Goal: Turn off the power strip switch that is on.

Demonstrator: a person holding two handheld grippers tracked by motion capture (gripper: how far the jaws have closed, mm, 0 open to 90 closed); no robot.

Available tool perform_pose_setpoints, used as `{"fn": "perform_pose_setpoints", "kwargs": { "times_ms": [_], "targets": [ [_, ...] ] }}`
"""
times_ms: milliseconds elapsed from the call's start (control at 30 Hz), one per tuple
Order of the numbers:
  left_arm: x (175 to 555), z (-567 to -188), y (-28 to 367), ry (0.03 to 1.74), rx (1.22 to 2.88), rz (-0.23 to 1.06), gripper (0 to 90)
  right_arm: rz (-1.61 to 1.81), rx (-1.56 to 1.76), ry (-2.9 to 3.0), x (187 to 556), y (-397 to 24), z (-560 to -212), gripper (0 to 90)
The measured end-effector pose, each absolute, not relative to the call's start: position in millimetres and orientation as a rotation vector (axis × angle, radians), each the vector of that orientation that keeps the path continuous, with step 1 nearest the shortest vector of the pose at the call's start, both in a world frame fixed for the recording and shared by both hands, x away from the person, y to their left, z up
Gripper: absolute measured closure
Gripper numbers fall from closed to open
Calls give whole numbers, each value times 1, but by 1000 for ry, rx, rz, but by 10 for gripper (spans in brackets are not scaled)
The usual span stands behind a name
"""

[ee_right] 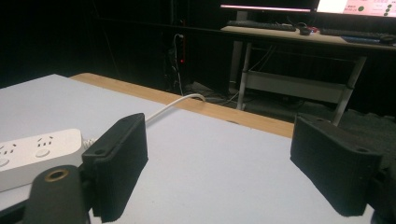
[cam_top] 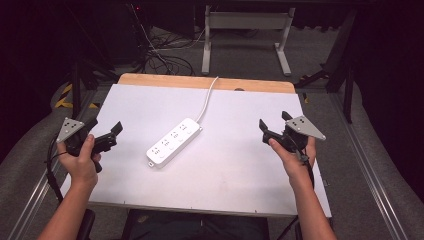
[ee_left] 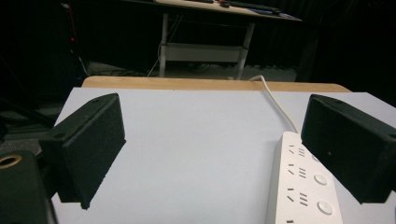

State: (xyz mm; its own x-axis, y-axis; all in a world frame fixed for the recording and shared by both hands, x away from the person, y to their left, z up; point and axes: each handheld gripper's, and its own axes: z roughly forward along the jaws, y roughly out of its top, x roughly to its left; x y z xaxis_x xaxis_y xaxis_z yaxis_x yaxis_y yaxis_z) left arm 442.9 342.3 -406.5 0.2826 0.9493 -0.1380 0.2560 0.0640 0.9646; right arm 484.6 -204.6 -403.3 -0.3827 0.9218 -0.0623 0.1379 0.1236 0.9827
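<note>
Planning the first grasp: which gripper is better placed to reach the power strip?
Left, probably. The left gripper is open and looks nearer the power strip's near end, which lies just past one jaw in its view. The right gripper, also open, sits farther off.

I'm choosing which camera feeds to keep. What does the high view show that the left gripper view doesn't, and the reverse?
High view alone: both hands, the left gripper and right gripper held apart over the table, and the whole power strip lying between them. Left gripper view alone: a close look at the strip's sockets and round buttons, beside its open jaws. Both share the white table top, its wooden far edge and the strip's white cable.
</note>
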Motion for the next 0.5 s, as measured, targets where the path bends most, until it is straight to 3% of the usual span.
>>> {"fn": "perform_pose_setpoints", "kwargs": {
  "times_ms": [500],
  "targets": [
    [444, -407, 342, 1200, 1438, 778, 68, 1335, 1053, 1645, 482, -207, -404, 193]
  ]
}}
